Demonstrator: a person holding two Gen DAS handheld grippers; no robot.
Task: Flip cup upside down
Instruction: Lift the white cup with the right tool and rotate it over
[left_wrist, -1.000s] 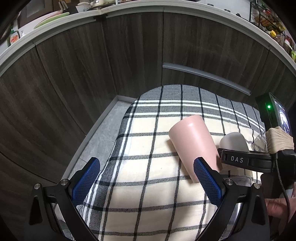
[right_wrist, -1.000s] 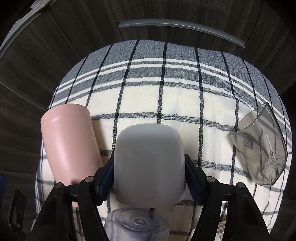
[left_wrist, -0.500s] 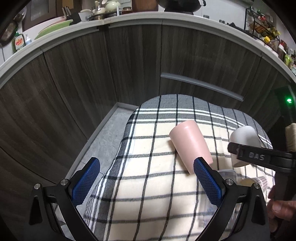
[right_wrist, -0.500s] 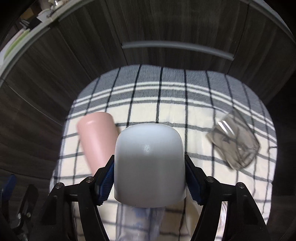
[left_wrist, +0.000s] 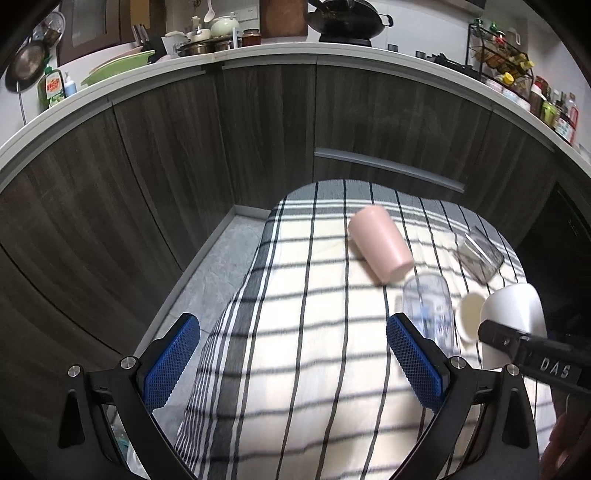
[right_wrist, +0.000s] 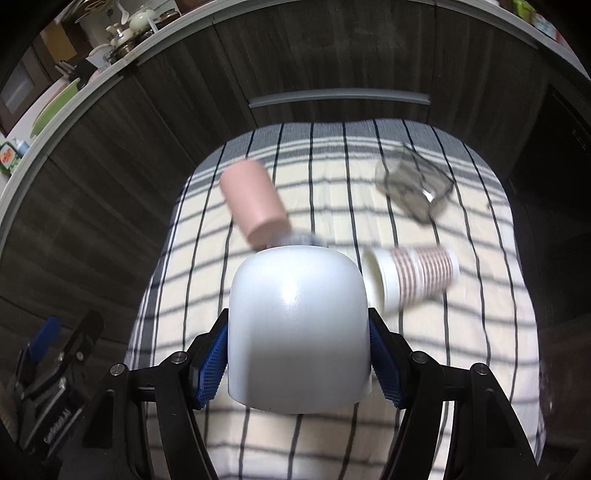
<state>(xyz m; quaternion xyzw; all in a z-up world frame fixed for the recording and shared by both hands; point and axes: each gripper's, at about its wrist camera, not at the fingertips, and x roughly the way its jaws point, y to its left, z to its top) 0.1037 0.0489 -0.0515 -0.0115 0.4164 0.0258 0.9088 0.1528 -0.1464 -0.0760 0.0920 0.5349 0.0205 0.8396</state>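
Change since a second ago: both cameras pulled back and up; kitchen counter clutter, striped paper cup and clear tumbler now showing.
White cup (right_wrist: 298, 332): clamped by its sides, closed base pointing away from the right camera, open rim nearest the lens, held above the checked cloth (right_wrist: 332, 443).
Right hand-held gripper (right_wrist: 297, 360): blue pads pressed on either side of the white cup.
Left hand-held gripper (left_wrist: 293, 363): jaws wide apart, nothing between them, hanging over the cloth's left edge.
Pink cup (left_wrist: 380, 243): lying on its side on the cloth.
Striped paper cup (right_wrist: 410, 277): on its side, mouth toward the white cup.
Clear tumbler (left_wrist: 428, 310): blurred, attitude unclear.
Smoky glass (right_wrist: 413, 184): tipped over, far right.
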